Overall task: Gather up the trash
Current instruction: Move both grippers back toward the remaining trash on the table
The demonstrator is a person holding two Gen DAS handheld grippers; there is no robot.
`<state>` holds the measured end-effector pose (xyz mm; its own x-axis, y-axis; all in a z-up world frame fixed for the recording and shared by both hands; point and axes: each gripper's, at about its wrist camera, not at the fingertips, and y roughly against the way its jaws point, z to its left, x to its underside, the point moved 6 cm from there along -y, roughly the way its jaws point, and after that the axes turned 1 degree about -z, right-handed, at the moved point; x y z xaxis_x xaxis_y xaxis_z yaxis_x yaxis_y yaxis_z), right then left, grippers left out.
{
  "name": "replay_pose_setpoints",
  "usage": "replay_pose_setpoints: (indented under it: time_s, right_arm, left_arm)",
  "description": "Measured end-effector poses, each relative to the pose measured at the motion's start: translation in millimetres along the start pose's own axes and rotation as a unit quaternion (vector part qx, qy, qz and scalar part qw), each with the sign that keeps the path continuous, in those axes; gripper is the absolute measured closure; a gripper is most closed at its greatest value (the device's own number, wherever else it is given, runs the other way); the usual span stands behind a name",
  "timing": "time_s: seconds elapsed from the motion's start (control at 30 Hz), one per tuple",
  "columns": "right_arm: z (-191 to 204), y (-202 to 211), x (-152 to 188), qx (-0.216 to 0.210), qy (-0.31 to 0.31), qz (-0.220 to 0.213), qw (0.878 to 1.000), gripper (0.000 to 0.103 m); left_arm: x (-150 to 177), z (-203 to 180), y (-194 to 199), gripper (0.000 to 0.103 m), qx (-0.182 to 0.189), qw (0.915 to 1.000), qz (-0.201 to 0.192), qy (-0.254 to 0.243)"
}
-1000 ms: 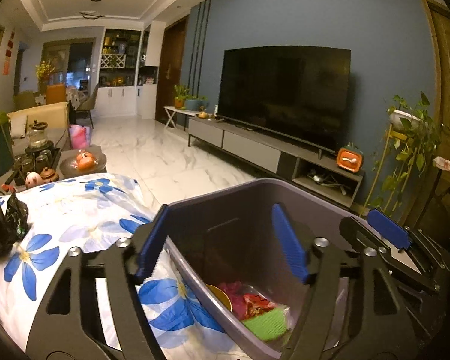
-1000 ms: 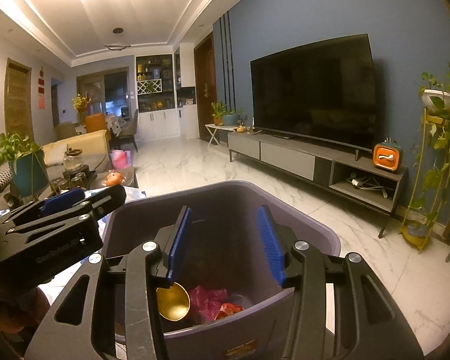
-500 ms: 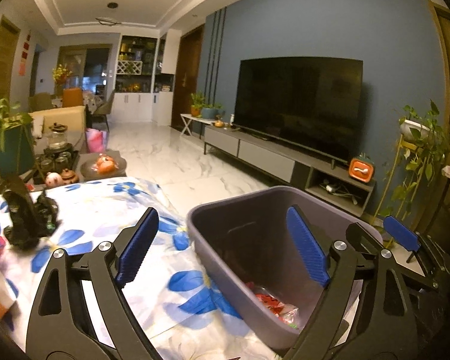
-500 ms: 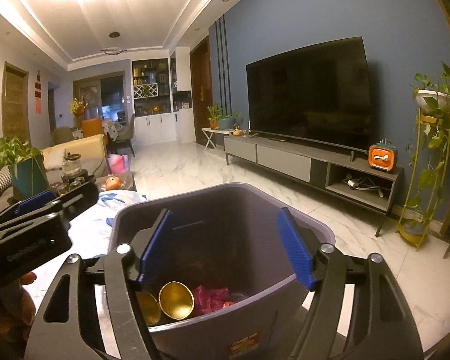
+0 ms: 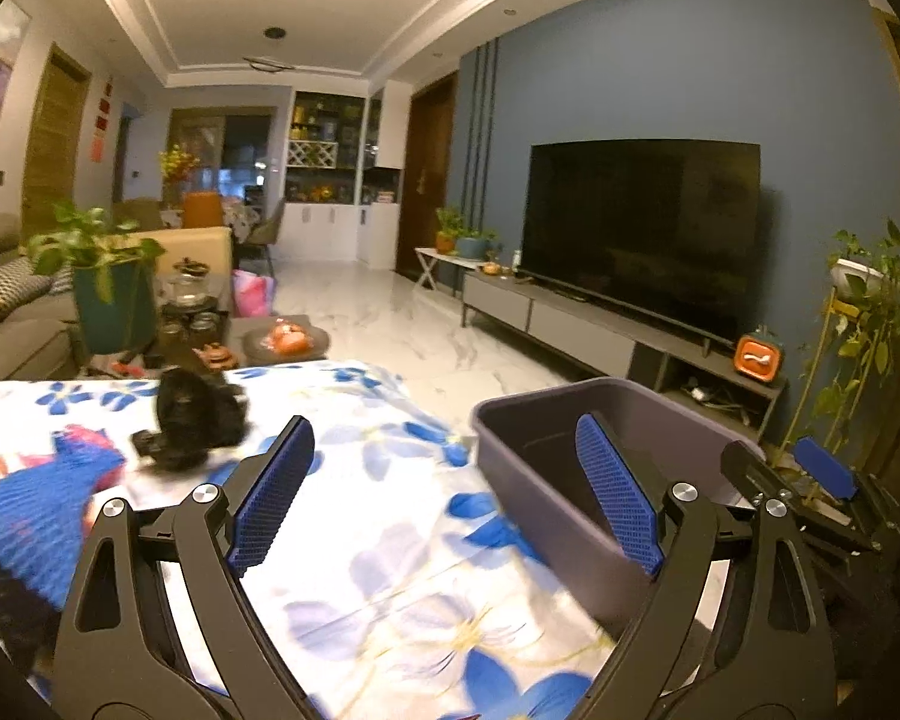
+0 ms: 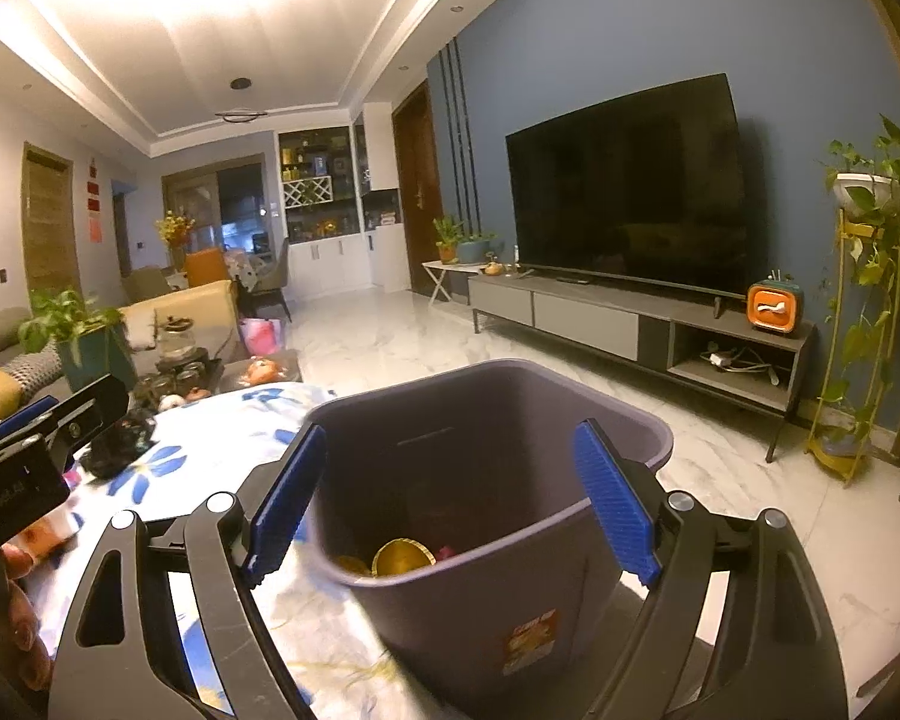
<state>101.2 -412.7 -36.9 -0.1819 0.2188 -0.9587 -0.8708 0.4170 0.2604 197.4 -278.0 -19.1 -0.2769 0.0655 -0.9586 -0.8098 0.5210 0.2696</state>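
Observation:
A grey-purple bin (image 6: 486, 600) stands against the table's right edge. Gold foil cups (image 6: 402, 555) and a pink scrap lie in it. My right gripper (image 6: 450, 480) hovers over the bin's near rim, jaws opening, nothing between them. My left gripper (image 5: 444, 498) is over the floral tablecloth (image 5: 378, 570) left of the bin (image 5: 534, 480), jaws also opening and empty. A black crumpled lump (image 5: 192, 420) lies on the cloth ahead and left of the left gripper. Blue netting over something red (image 5: 36, 516) sits at the far left.
A low tea table with a potted plant (image 5: 108, 300), jars and a small teapot stands beyond the cloth, with a sofa (image 5: 6, 324) behind. A TV (image 6: 624, 198) on a long cabinet lines the blue wall. A plant stand (image 6: 858, 324) is at the right. Marble floor lies between.
The left gripper swung left, from over the bin to over the cloth; the black lump and blue netting came into view. Both jaws widened. The right gripper drew back a little.

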Motion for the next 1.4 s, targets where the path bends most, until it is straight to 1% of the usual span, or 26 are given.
replay_pose_setpoints:
  time_s: [0.1,0.23,0.33,0.43,0.53,0.73,0.87,0.97,1.13,1.27,1.4]
  right_arm:
    - [7.0,11.7,1.5,-0.01,0.001,-0.005,1.0,0.018]
    - [22.6,24.4,3.5,-0.023,0.006,-0.01,1.0,0.018]
    - [34.1,31.4,5.0,-0.034,0.007,-0.012,0.999,0.018]
    - [55.1,37.4,7.9,-0.054,0.017,-0.012,0.998,0.018]
    - [74.6,40.9,11.8,-0.073,0.027,-0.01,0.997,0.018]
    - [120.9,49.1,21.5,-0.122,0.047,-0.003,0.991,0.018]
    - [154.6,55.1,30.1,-0.157,0.063,0.001,0.986,0.018]
    - [177.8,57.3,36.9,-0.183,0.073,0.006,0.98,0.018]
    - [223.8,59.2,49.0,-0.221,0.087,0.018,0.971,0.018]
    - [248.4,58.3,54.1,-0.241,0.096,0.026,0.966,0.018]
    - [273.2,59.8,58.5,-0.263,0.106,0.032,0.958,0.018]
  left_arm:
    - [3.9,12.2,18.4,0.013,-0.015,0.9999,-0.004,0.004]
    - [8.8,34.5,39.3,0.013,-0.045,0.9989,-0.005,0.011]
    - [12.9,53.8,54.7,0.012,-0.059,0.9979,-0.007,0.026]
    - [18.2,79.6,72.5,0.012,-0.096,0.9948,-0.012,0.032]
    - [23.0,102.6,86.7,0.012,-0.122,0.9915,-0.014,0.043]
    - [36.2,158.4,117.8,0.012,-0.186,0.9802,-0.005,0.069]
    - [43.6,186.8,134.5,0.012,-0.211,0.9729,-0.001,0.095]
    - [48.2,205.7,148.3,0.012,-0.237,0.9663,-0.002,0.101]
    - [52.3,227.3,167.8,0.012,-0.268,0.9573,-0.007,0.109]
    - [56.5,245.5,182.7,0.012,-0.293,0.9496,-0.011,0.112]
    - [59.2,260.3,193.6,0.012,-0.309,0.943,-0.016,0.122]
